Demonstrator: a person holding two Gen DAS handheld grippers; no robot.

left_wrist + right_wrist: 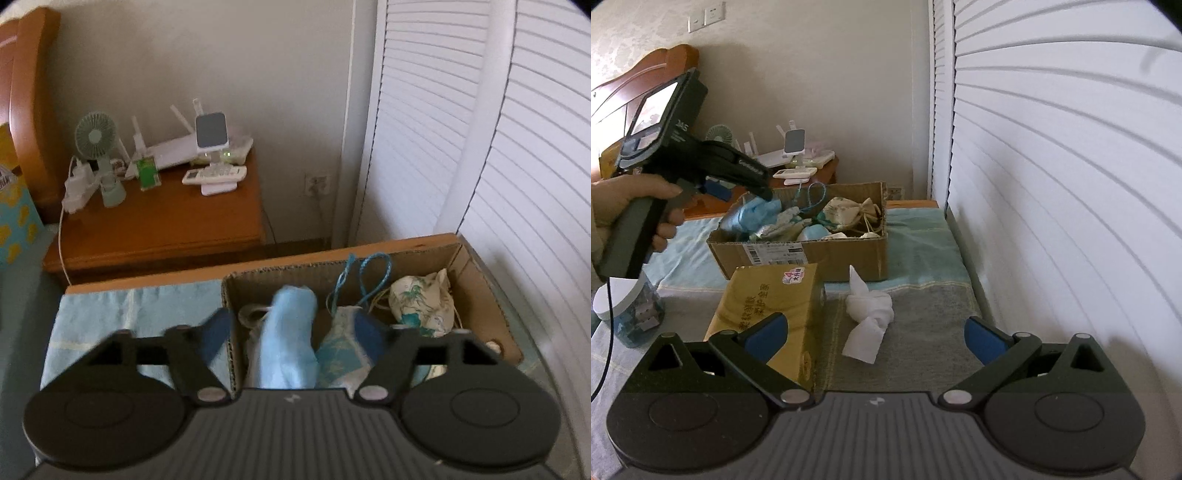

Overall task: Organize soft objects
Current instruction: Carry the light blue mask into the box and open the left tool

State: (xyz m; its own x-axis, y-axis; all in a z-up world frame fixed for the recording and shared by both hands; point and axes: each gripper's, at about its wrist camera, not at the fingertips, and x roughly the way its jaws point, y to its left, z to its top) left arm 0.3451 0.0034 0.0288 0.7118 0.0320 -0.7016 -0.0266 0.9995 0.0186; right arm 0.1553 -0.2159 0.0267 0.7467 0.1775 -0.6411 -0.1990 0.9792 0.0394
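Note:
An open cardboard box (332,260) (820,254) stands on the bed and holds several soft pouches, among them a floral one (421,302) (846,210) and one with a blue cord (343,347). My left gripper (293,332) (764,192) hangs over the box's left end, open. A light blue cloth (291,332) (757,212) lies between its blue pads without touching them. My right gripper (873,338) is open low over the grey blanket. A knotted white cloth (868,314) lies just ahead between its fingers. A yellow tissue pack (772,299) sits at its left finger.
A person's hand (635,199) holds the left gripper's handle. A jar with a white lid (624,306) stands at the left. White louvred doors (1052,184) run close along the bed's right side. Behind the box a wooden nightstand (166,229) carries a fan, router and remote.

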